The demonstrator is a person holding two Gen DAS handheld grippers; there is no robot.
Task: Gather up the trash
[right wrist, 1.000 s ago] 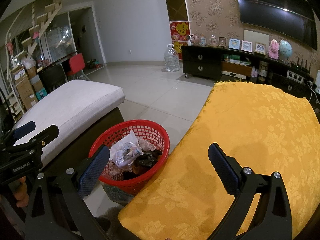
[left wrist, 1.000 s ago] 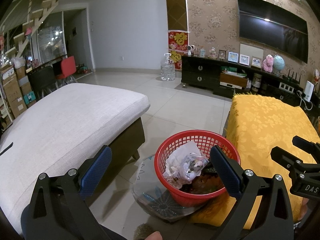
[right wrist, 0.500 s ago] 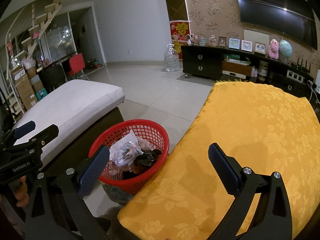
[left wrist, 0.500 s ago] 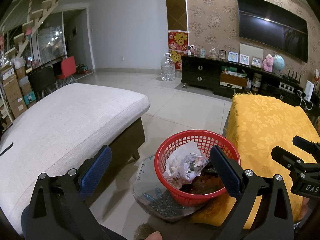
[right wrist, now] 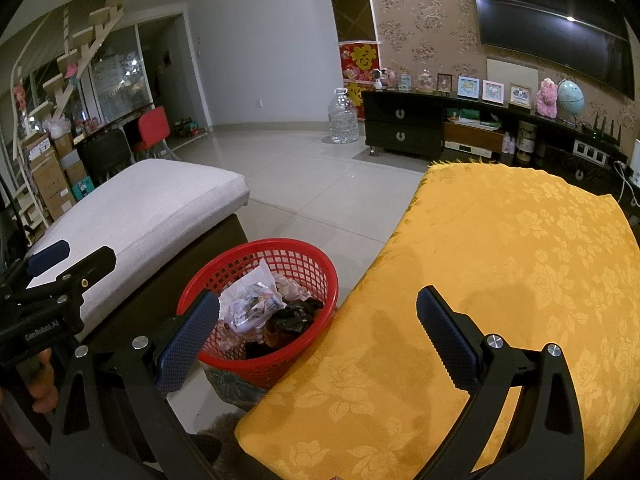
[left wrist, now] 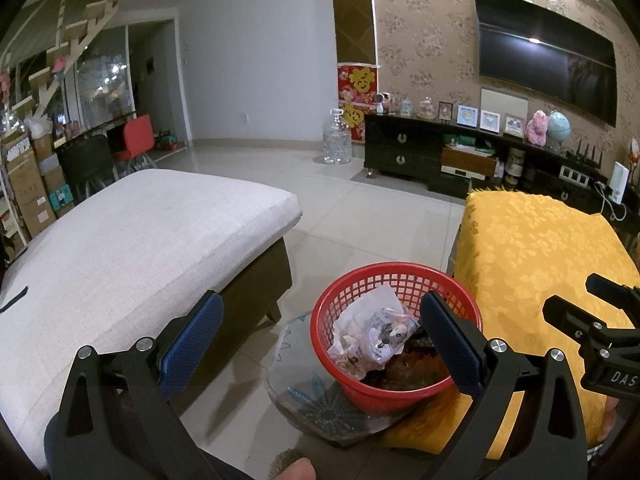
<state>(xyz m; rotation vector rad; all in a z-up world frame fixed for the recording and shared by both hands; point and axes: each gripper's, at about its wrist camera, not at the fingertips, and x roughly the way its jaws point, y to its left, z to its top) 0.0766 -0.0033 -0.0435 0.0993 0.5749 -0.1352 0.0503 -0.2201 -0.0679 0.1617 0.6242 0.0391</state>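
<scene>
Both my left gripper (left wrist: 320, 344) and right gripper (right wrist: 318, 326) were wide open and empty; I judged approaching the red basket (left wrist: 394, 280), lower centre, slowly was best.

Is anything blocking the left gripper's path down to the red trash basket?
Nothing visible does. The left gripper is open and empty above the red basket, whose top is uncovered, with crumpled wrappers inside. The white ottoman and yellow-covered table flank it.
</scene>
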